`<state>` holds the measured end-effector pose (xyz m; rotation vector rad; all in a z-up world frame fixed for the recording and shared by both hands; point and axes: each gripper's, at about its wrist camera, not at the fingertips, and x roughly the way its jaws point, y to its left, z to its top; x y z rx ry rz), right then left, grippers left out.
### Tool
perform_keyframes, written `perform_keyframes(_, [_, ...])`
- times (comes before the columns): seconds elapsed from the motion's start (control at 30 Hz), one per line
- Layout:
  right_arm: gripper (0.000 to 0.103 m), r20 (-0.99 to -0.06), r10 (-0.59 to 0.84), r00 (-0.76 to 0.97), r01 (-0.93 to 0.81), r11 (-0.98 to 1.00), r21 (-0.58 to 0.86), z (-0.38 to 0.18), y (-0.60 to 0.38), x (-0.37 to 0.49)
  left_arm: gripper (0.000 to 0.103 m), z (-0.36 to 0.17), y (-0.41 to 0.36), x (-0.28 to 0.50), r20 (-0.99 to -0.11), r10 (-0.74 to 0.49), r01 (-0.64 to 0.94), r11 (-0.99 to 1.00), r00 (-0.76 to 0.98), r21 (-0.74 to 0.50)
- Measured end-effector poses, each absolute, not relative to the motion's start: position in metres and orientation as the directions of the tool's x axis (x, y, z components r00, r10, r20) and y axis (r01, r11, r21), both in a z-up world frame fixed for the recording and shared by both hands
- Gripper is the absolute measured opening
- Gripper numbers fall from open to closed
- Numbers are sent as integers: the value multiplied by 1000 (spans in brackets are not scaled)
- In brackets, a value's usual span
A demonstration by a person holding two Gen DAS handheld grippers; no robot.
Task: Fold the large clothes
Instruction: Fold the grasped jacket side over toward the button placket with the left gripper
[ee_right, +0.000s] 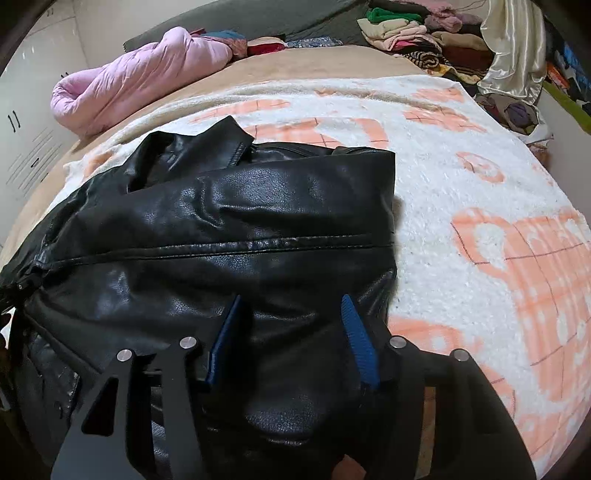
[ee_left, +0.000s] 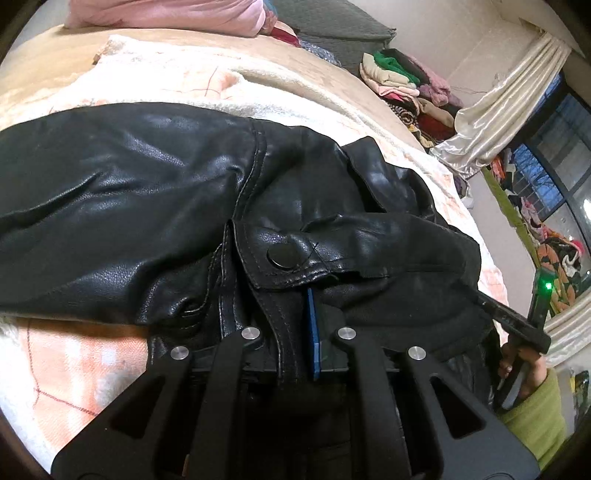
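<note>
Jacket (ee_right: 236,229), one; tongs, two; blanket (ee_right: 461,177), one.

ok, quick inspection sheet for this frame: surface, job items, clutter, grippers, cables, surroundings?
Surface: white and orange blanket over a bed.
Job's things: black leather jacket lying partly folded on the blanket.
Clutter: pink quilt, pile of clothes.
Grippers: left hand-held gripper shut on the jacket's edge; right hand-held gripper open over the jacket.
Cables: nothing seen.
Surroundings: cream curtain, window, white cupboards.
</note>
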<state>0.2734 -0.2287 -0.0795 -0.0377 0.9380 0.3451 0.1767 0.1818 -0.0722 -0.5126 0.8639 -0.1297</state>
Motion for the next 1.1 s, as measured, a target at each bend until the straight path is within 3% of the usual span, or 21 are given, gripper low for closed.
perform_keyframes(0.17, [56,-758,290,584,-304,944,127,-65,-230,260,10,-47,168,171,-678,-271,-47,911,683,-411])
perform_keyframes(0.27, [58,-729,329,601,-313,935,165,-54,-234,248,24,-31,164,162,-662,-252,-44,917,706,-397])
perform_keyframes(0.5, [62,-686,375,624,-354,918,180,-38,-231,218,28,-2,161,142,-635,-126,-92,950,762,-299])
perform_keyframes(0.63, [62,-677,396,620,-382,906,180,-34,-227,205,29,14,153,135,-608,-120,-69,958,785,-278])
perform_keyframes(0.87, [62,-654,441,614,-432,882,188,-26,-214,185,36,-7,121,145,-676,-174,-20,963,716,-269])
perform_keyframes(1.0, [62,-645,457,612,-461,869,178,-20,-207,178,41,-37,111,155,-761,-89,-63,984,643,-168])
perform_keyframes(1.1, [62,-651,458,605,-473,865,169,-20,-202,176,43,-53,118,157,-788,-66,-96,983,612,-158])
